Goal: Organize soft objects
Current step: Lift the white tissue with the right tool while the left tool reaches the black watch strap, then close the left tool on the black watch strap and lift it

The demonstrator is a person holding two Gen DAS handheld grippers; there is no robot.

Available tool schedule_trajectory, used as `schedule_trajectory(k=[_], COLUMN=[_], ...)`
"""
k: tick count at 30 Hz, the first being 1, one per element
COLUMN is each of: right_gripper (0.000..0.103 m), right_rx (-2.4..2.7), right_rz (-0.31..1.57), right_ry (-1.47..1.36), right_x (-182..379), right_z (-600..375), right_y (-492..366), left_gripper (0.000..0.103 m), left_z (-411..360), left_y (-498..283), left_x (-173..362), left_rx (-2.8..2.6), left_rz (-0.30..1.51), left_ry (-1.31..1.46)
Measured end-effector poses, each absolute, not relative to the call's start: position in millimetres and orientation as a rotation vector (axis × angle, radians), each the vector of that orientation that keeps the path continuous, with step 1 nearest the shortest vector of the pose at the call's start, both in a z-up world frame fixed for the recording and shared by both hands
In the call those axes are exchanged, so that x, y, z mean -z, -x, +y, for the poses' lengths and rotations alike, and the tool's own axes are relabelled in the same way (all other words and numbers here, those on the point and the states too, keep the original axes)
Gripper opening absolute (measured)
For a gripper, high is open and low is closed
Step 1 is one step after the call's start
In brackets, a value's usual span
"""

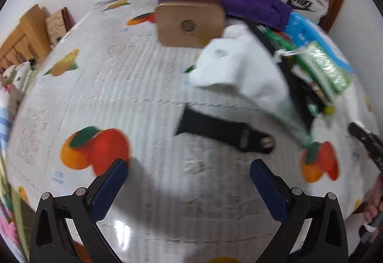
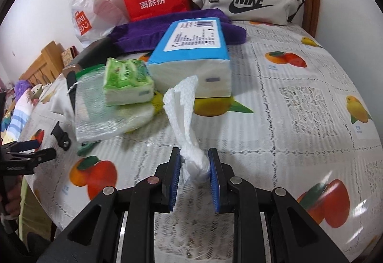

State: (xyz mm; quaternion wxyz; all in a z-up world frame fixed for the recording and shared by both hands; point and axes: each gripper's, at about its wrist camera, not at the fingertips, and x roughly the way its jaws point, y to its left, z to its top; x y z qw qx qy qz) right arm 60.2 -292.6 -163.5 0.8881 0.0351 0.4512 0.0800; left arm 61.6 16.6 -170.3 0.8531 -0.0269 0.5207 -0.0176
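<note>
A round worktop [image 2: 299, 100] under a fruit-printed white lace-pattern plastic cloth carries the soft goods, largest first. Beyond the right fingers and farthest off lies a folded purple towel [image 2: 134, 35]; on its near edge rests a blue-and-white plastic-wrapped block of tissues [image 2: 191, 57], bulky yet light, likely to dent under a squeeze and best taken across its narrow sides. Left of the right fingers sits a clear plastic pouch of white cloths [image 2: 105, 114], slick and floppy, with a small green-and-white tissue pack [image 2: 126, 81] on top of it.

The right gripper [image 2: 195, 167] is clenched on the knotted lower end of a twisted white paper towel [image 2: 184, 109], which rises limp and nearly weightless just ahead of the fingers [image 2: 174, 179], above the cloth; the bunched knot looks the firmest place to hold, since the loose upper end would tear or slip.

The left gripper [image 1: 189, 188] hangs released and spread wide, nothing between its fingers [image 1: 112, 188], a black strap with a buckle [image 1: 220, 131] just ahead.
</note>
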Motion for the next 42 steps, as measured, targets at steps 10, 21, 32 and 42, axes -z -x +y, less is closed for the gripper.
schedule_trajectory(k=[10,21,32,42], right_gripper=[0.023,0.024,0.024,0.024], right_rx=[-0.207,-0.285,-0.371,-0.397], right_rz=[0.908,0.797,0.755,0.794], right_ry=[-0.075,-0.079,-0.058,-0.061], right_x=[150,110,90,97], right_z=[-305,-310,-295,-294], right_y=[-71,-91,-123,-141], left_gripper=[0.103,0.094,0.090,0.043], left_z=[-11,-6,-2,-23], left_y=[-89,-88,-75,-97], left_x=[173,170,169,164], left_rx=[-0.003,-0.056,-0.111,-0.092], left_rz=[1.046,1.090,1.137,1.051], left_ry=[0.045,0.034,0.122,0.043])
